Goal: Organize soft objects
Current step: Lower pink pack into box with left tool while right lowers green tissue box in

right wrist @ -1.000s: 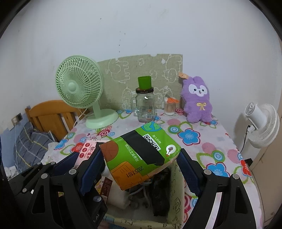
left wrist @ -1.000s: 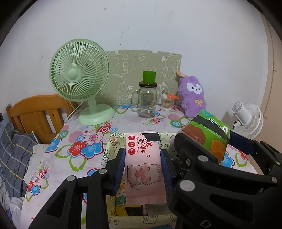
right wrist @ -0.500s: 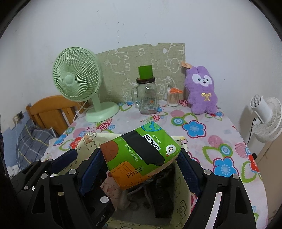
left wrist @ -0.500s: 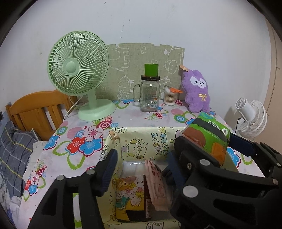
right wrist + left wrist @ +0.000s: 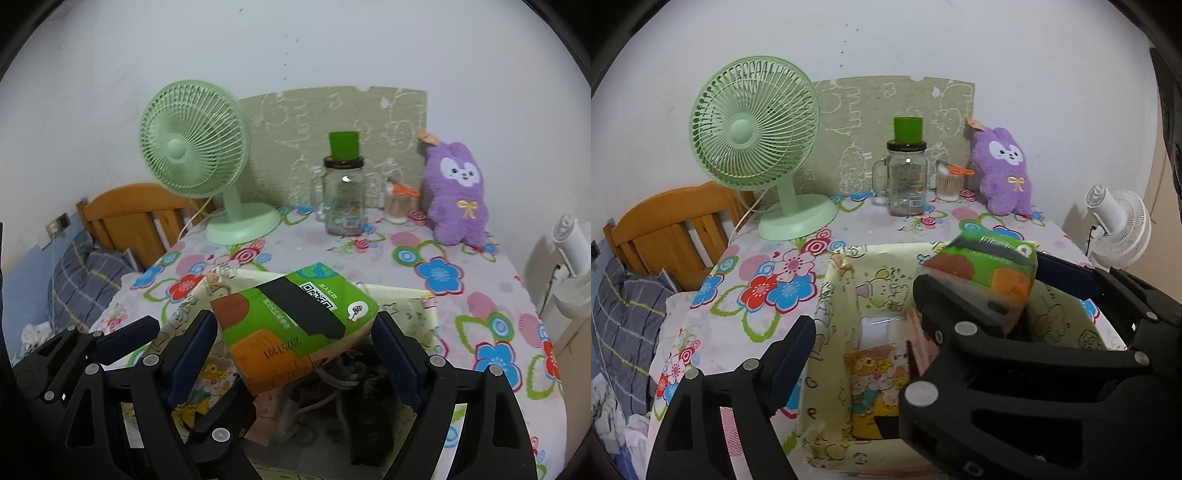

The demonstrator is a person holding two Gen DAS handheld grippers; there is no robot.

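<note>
A yellow cartoon-print box (image 5: 838,295) (image 5: 424,306) stands on the flowered tablecloth. My left gripper (image 5: 860,332) hangs over its left half, and its jaws are opening with no pad touching anything. A pink wipes pack (image 5: 918,343) stands on edge inside the box below it, beside a cartoon-print pack (image 5: 875,373). My right gripper (image 5: 291,343) is shut on a green and orange tissue pack (image 5: 295,321) (image 5: 982,266), held tilted above the box's right half. Its jaws are just beginning to open. A dark cord lies in the box under that pack. A purple plush rabbit (image 5: 458,199) (image 5: 1003,177) sits at the back right.
At the back of the table stand a green desk fan (image 5: 753,125), a glass jar mug with a green lid (image 5: 907,181) and a small jar of cotton swabs (image 5: 948,184). A white fan (image 5: 1119,225) is off the right edge. A wooden headboard (image 5: 672,225) and bedding lie to the left.
My left gripper opened and let go of the pink wipes pack, which dropped into the box and now stands on edge. The right gripper sank a little with the green pack.
</note>
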